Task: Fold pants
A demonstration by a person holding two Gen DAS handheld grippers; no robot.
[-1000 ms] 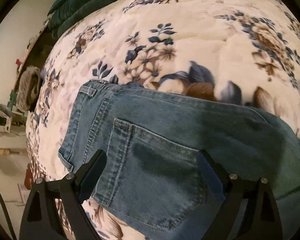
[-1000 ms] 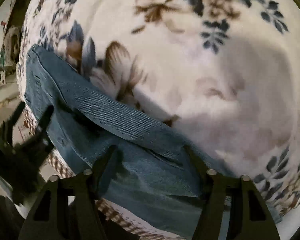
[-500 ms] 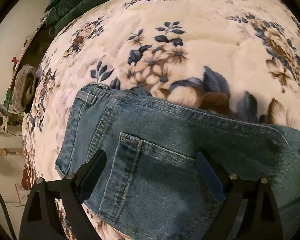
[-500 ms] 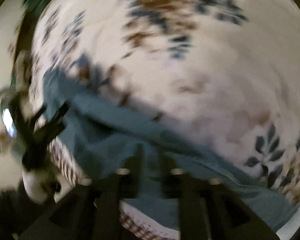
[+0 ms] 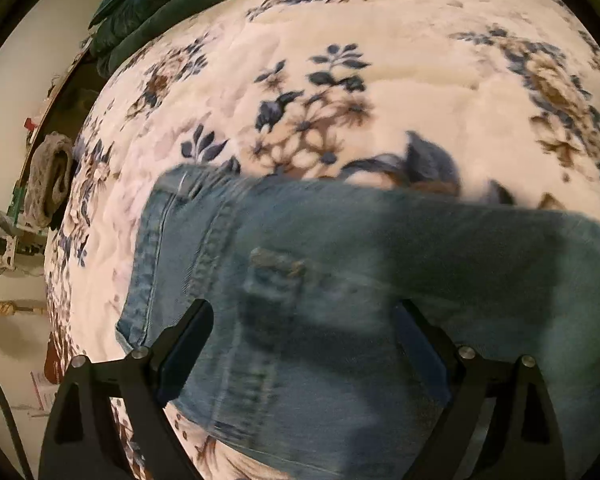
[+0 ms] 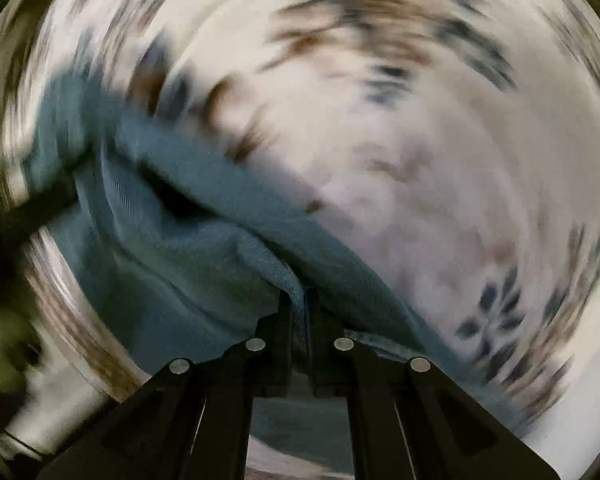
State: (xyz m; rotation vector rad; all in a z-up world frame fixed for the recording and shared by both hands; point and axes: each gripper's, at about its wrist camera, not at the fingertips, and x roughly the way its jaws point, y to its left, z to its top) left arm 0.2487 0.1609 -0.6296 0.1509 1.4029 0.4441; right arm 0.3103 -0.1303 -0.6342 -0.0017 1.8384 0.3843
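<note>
Right tongs (image 6: 299,312) are clamped on a fold of the blue denim pants (image 6: 180,256); left tongs (image 5: 304,320) hang wide apart over the back pocket (image 5: 284,320), pants lying on the floral white bedspread (image 5: 380,100).

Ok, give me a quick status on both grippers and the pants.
Right gripper shut on a fold of the jeans. Left gripper open above the back pocket. Nothing in the way on the floral blanket.
</note>
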